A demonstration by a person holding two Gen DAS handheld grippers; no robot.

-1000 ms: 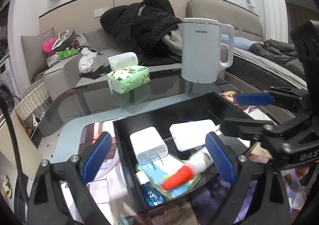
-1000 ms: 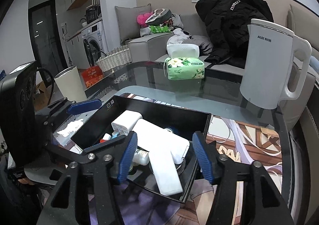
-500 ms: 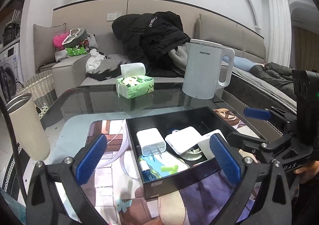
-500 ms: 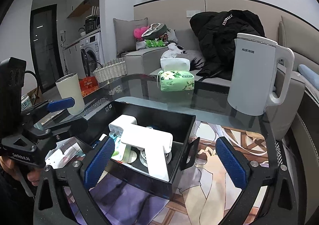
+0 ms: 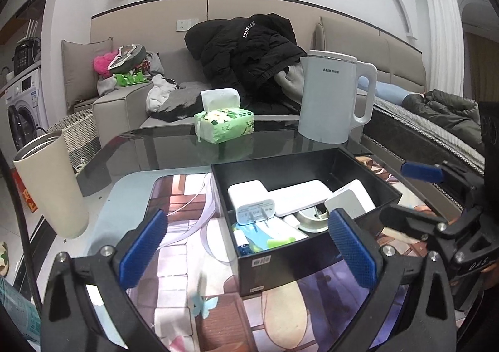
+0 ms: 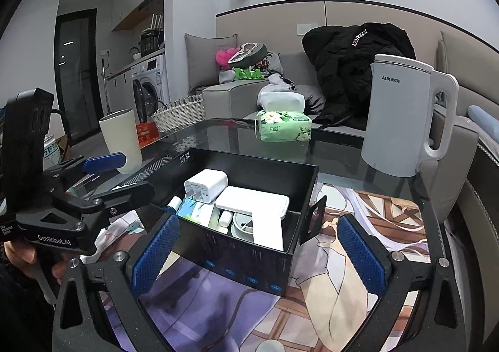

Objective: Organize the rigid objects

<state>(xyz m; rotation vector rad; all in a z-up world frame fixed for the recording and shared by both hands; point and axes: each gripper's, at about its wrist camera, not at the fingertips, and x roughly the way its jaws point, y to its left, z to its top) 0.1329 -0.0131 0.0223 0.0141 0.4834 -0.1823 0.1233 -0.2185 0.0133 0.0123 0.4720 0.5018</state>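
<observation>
A black open box [image 5: 280, 267] sits on the printed mat. It holds a white charger [image 5: 254, 205], a flat white power bank [image 5: 301, 196], another white block [image 5: 349, 202], a tape roll [image 5: 312, 222] and a small blue bottle [image 5: 244, 247]. My left gripper [image 5: 246, 227] is open wide, just short of the box's near corner, with nothing between its pads. From the other side my right gripper [image 6: 259, 242] is also open and empty, in front of the box [image 6: 243, 264]. Each view shows the other gripper beside the box: the right [image 5: 402, 193], the left [image 6: 131, 175].
A white kettle [image 5: 333, 99] and a green tissue pack [image 5: 224, 124] stand on the glass table behind the box. A beige cup [image 5: 53, 183] stands at the table's left edge. Beyond is a sofa with a black jacket [image 5: 246, 49] and clothes.
Both grippers have drawn back from over the box, and their jaws have spread wider. The right has let go of the flat white power bank. A red-capped tube seen dropping into the box no longer shows.
</observation>
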